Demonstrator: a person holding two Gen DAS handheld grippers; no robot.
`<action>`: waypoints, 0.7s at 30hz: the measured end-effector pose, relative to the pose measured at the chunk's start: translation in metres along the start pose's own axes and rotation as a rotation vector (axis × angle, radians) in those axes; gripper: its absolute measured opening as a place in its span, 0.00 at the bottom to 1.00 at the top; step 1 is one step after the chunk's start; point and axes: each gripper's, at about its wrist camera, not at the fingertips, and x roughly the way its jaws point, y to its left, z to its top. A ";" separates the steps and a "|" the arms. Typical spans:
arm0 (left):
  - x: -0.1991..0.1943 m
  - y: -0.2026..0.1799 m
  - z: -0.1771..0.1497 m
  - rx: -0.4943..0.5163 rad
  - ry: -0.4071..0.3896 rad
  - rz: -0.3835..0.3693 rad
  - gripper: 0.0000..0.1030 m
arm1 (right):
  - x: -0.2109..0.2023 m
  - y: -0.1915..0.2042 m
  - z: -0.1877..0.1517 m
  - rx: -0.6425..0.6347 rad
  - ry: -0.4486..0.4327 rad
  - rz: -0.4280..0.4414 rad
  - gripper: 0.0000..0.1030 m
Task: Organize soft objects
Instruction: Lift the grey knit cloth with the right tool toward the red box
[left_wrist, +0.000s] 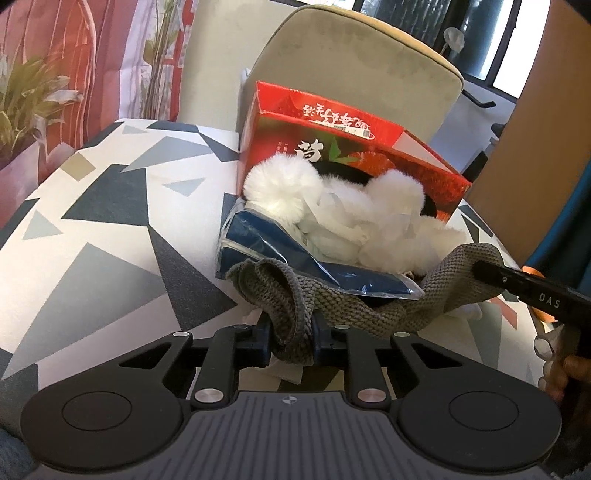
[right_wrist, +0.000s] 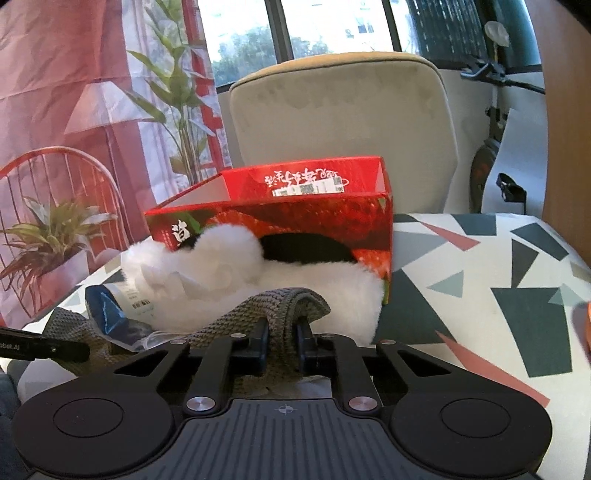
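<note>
Knit cloth (left_wrist: 391, 314), grey, was held stretched between both grippers above patterned table (left_wrist: 92, 206), just before red box (left_wrist: 351, 147). Left gripper (left_wrist: 291, 334) was clamped on one end, right gripper (right_wrist: 282, 341) on other. Long axis was run side to side. White fluff (left_wrist: 280, 184) and blue packet (left_wrist: 266, 240) were left outside box; sorting judged barely begun.
</note>
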 end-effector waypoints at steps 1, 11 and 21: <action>-0.001 -0.001 0.001 0.002 -0.006 0.001 0.20 | 0.000 0.001 0.000 -0.002 -0.001 0.000 0.13; -0.012 -0.003 0.005 0.032 -0.071 0.008 0.20 | -0.007 0.005 0.006 -0.006 -0.033 0.015 0.12; -0.019 -0.003 0.009 0.036 -0.115 -0.002 0.19 | -0.015 0.009 0.015 -0.006 -0.071 0.031 0.12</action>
